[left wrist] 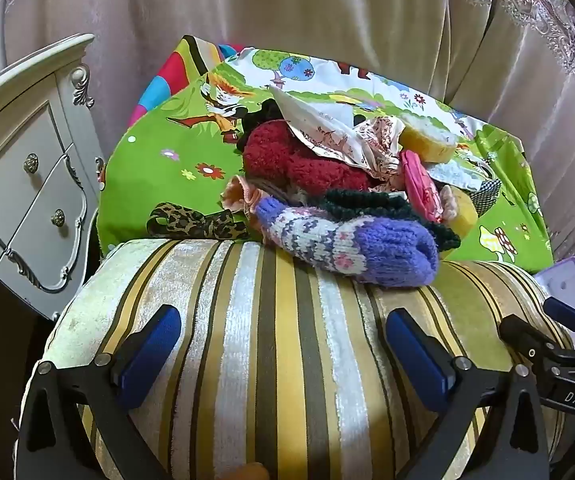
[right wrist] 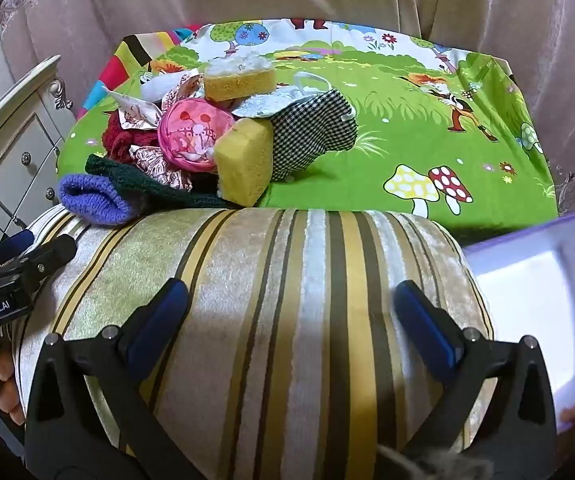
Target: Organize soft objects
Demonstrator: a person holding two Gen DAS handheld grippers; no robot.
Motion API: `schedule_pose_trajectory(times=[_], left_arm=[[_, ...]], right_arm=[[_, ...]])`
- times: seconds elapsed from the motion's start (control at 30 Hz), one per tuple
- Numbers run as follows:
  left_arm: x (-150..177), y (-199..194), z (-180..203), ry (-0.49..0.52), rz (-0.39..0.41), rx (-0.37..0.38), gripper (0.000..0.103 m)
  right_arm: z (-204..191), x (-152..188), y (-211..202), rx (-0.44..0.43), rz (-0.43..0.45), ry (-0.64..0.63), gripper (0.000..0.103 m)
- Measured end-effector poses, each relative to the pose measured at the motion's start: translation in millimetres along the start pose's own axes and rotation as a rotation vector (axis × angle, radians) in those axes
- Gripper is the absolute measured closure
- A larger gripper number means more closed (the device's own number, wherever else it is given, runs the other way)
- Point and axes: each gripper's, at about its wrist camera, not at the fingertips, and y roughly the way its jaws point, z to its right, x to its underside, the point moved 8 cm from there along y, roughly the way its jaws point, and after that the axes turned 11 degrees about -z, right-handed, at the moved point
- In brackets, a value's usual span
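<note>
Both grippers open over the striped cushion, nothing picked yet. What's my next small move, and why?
Probably ease the left gripper forward onto the purple knitted sock: it lies nearest, overhanging the striped cushion, top of the pile, and the jaws stand open and empty.

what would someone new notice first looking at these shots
Probably the jumbled heap of soft things on the bright green cartoon sheet: a purple knitted sock at its near edge, yellow sponges and a pink pouch. Nearer, the striped velvet cushion fills the foreground, with an open lilac box to its right.
</note>
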Motion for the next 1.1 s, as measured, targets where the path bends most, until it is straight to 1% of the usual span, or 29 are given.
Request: schedule_pose_trajectory(times=[0.1,0.13,0.27,0.47,1.1], left_arm=[[0.1,0.0,0.2,-0.001,-0.001,0.007,0.0],[0.2,-0.1,0.2,0.0,-0.001,0.007,0.0],[1.1,1.8,-5.7,0.005,-0.002,0.007,0.0],[0.1,1.3,-2.3,0.007,-0.011,-0.012,0.0],[-1.7,2.1,-0.4,0.01,-0.01,-0.024,0.0]], right_arm=[[0.4,1.2,1.0,0.002,-0.025,0.001,0.0],[0.5,1.0,0.8,0.014,-0.02,-0.006,0.0],[0.6,0.4,0.8,0.0,-0.012,0.002,0.0],[0.3,0.4,0.1,0.001,-0.007,0.001,0.0],[0.4,1.0,0.3,0.001,-0.005,0.002,0.0]])
